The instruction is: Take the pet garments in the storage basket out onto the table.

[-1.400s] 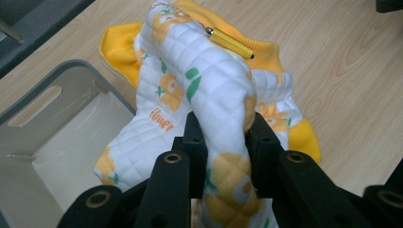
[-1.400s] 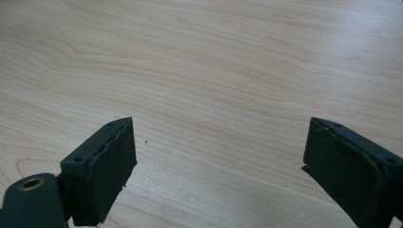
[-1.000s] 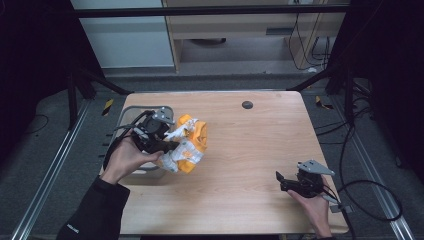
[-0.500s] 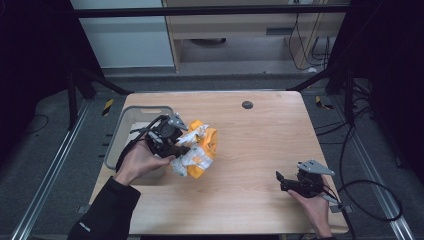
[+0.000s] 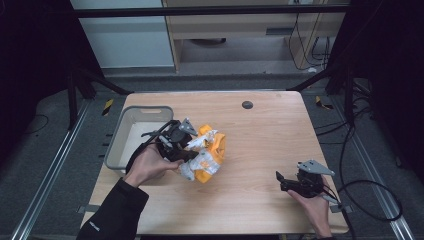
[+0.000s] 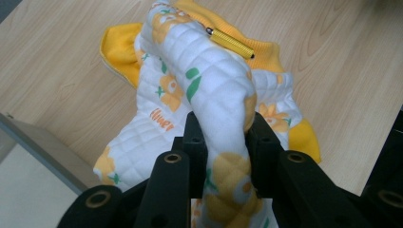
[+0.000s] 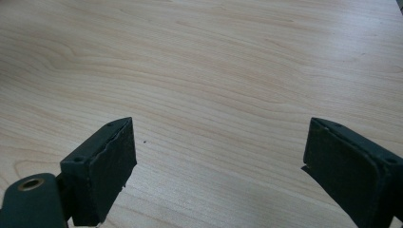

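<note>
Left gripper [image 5: 192, 145] is clamped on the garment [image 6: 214, 95], which trails away toward the table's middle; right gripper [image 7: 218, 166] sits well apart, jaws wide and empty.

Garment [image 6: 209, 90]: white quilted fabric, printed with yellow-orange flowers and green leaves, small orange lettering on one panel. Lining and trim solid yellow-orange. Yellow ribbed cylinder with dark tip [image 6: 230, 42] lies on it. Table [image 5: 270, 135]: light wood, pale grain lines, one dark round spot near the far edge. Bin [image 5: 116, 135]: grey walls, whitish inside. Left tool [image 6: 223, 156]: black, brass-coloured rivet holes. Right tool [image 7: 218, 156]: black pads, grey plate on top in the high view. Sleeve [image 5: 112, 215]: black. Floor: dark grey, with yellow-black hazard tape.
</note>
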`<state>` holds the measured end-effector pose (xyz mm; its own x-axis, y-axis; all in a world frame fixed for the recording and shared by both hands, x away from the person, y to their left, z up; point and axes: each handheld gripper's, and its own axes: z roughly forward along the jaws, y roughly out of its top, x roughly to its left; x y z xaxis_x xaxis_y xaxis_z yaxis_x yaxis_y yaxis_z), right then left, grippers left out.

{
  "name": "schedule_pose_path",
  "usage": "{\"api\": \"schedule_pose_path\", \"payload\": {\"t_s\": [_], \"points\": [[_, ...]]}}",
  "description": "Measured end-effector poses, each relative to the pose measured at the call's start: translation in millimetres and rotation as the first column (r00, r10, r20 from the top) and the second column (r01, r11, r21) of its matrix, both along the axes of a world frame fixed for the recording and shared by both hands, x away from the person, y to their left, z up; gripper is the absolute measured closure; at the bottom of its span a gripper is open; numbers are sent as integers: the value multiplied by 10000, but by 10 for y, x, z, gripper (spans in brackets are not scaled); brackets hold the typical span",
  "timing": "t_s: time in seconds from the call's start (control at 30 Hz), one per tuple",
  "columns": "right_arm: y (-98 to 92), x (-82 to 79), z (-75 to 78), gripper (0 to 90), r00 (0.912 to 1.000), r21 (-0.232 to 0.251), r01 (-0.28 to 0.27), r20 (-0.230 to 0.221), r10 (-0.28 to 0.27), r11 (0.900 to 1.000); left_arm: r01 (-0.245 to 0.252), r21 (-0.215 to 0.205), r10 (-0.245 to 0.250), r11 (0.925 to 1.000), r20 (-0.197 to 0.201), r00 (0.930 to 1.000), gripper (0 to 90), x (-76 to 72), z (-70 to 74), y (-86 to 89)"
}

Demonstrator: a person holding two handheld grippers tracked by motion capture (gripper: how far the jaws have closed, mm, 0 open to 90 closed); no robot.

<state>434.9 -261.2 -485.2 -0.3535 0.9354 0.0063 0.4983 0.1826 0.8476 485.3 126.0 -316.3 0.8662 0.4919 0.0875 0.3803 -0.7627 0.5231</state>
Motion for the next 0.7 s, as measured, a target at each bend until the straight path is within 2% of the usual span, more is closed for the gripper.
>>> {"api": "schedule_pose_path", "payload": {"t_s": [0.1,0.2,0.33,0.7], "points": [[0,0,0,104,10000,-1,0,2,0,10000,86,-118,-87,9999,-75,9999,731,-5,-35,-41],[1,0,0,103,10000,0,-1,-1,1,10000,212,-16,-212,9998,-98,9997,732,-5,-71,-84],[-1,0,0,104,10000,-1,-3,6,3,10000,299,-112,-301,9995,-177,9994,732,-6,-121,-137],[1,-3,3,104,10000,20,7,-11,-7,10000,608,-27,-608,9981,-268,9978,732,-21,-215,-270]]}}
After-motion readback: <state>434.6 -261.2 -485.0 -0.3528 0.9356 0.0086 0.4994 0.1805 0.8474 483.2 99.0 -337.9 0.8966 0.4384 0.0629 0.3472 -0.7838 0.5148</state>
